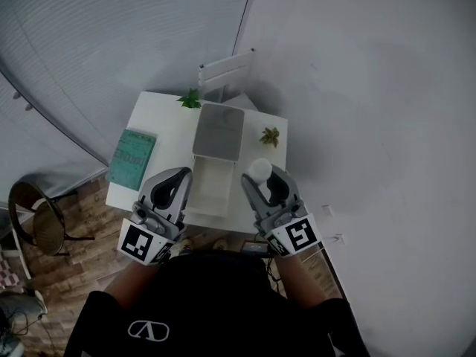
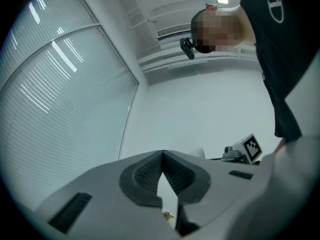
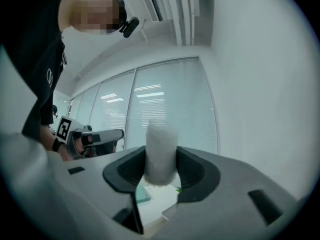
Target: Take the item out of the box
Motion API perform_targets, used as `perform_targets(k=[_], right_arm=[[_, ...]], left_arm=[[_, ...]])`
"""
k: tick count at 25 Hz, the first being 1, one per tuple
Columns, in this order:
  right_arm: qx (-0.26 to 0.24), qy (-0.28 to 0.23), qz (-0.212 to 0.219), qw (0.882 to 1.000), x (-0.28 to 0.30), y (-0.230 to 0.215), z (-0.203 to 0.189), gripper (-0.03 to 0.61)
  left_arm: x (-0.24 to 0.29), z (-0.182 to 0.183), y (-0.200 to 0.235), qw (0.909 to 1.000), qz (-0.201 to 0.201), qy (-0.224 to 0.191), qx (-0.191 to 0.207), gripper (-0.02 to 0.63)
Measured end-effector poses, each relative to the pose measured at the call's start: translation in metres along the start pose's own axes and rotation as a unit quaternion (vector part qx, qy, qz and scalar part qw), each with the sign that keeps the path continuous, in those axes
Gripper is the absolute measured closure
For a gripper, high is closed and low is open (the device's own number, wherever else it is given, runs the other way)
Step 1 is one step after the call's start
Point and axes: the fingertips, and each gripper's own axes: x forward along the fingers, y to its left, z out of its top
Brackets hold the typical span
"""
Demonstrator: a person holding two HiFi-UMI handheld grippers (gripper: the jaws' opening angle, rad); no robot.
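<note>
In the head view an open white box [image 1: 209, 190] stands on the small white table [image 1: 160, 121], its inside looking bare. My right gripper [image 1: 258, 177] is held above the box's right side, shut on a white, fuzzy cylinder [image 1: 259, 169]. In the right gripper view that cylinder [image 3: 160, 151] stands upright between the dark pads [image 3: 196, 173], and my right gripper [image 3: 160, 166] points about level toward the blinds. My left gripper [image 1: 181, 178] hovers over the box's left side. In the left gripper view my left gripper [image 2: 162, 156] has its tips touching, with nothing between them.
A flat grey-white lid [image 1: 219, 130] lies behind the box. A teal book [image 1: 132, 157] rests on the table's left part. Two small green plants [image 1: 190, 99] [image 1: 270, 135] stand near the back and right edges. A chair [image 1: 37, 218] stands on the wooden floor at left.
</note>
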Motion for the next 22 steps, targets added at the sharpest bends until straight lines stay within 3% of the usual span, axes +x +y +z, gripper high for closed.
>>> perform_targets(k=[5, 22], right_arm=[[0.027, -0.032, -0.024, 0.999, -0.010, -0.003, -0.002, 0.396], [0.016, -0.029, -0.048, 0.998, -0.009, 0.004, -0.015, 0.397]], left_arm=[[0.002, 0.002, -0.002, 1.0000, -0.001, 0.001, 0.008, 0.609], [0.002, -0.001, -0.003, 0.9999, -0.002, 0.004, 0.009, 0.609]])
